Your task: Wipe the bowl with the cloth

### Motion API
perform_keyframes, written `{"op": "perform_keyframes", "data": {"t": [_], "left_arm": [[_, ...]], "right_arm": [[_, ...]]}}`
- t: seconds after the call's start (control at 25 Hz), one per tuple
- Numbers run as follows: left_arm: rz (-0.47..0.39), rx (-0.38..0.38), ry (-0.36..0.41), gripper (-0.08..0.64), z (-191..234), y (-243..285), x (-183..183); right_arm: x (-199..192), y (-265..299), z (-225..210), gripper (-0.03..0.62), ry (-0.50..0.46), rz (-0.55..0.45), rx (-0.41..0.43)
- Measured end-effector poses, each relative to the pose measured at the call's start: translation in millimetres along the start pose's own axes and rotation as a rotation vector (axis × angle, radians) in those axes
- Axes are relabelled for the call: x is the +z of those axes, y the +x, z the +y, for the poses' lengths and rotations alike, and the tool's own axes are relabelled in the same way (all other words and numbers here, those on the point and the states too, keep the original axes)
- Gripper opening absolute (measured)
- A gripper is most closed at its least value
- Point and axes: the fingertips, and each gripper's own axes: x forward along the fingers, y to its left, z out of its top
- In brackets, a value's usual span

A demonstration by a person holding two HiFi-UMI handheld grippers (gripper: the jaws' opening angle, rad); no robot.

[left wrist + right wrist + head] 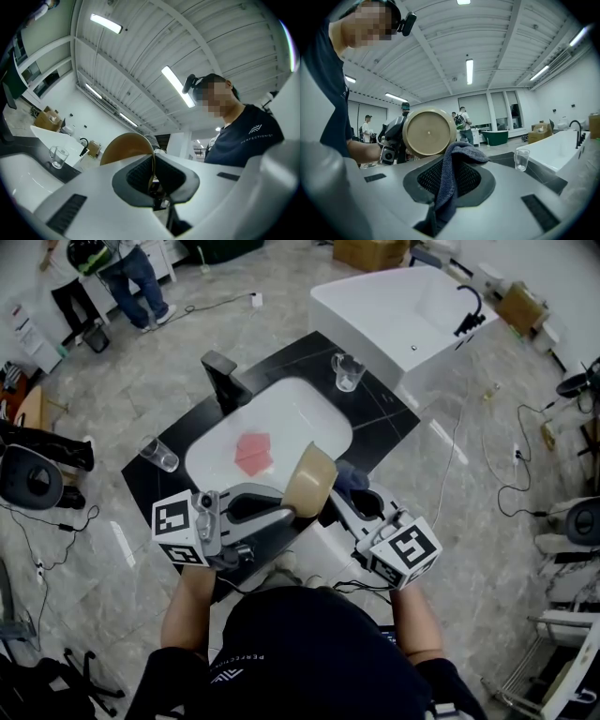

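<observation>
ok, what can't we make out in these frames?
- Inside of the bowl: right gripper view shows only its base; head view, its outer wall.
- Whether the cloth touches the bowl: head view, the bowl covers that spot.
- Pink item in the sink: head view, too small to identify.
</observation>
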Motion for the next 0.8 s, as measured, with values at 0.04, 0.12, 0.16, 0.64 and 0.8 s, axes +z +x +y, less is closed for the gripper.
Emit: {"op": "perform_keyframes", "data": {"t": [0.04, 0.12, 0.16, 0.64, 0.8], "left_arm": [[-0.004, 0.011, 0.006, 0.02, 1.3, 2.2, 2.0], [-0.012, 0.036, 0.016, 0.02, 4.7, 5.2, 6.5], [-0.017, 0.049, 0.02, 0.02, 6.9, 6.0, 8.7], [-0.023, 0.228, 0.093, 0.02, 36.7, 18.0, 13.9], [0.014, 0.288, 0.18, 0.02, 41.6, 29.2, 8.2]], "right_arm": [[-0.5, 0.8, 0.5, 0.061, 0.002, -0.001, 0.002], [-1.2, 2.1, 1.9, 0.061, 0.004, -0.002, 0.003], [-1.4, 2.7, 3.2, 0.061, 0.001, -0.002, 0.004], [-3.7, 12.8, 19.9, 0.061, -0.026, 0.001, 0.028], [-2.7, 15.5, 26.9, 0.061, -0.018, -0.008, 0.045]]}}
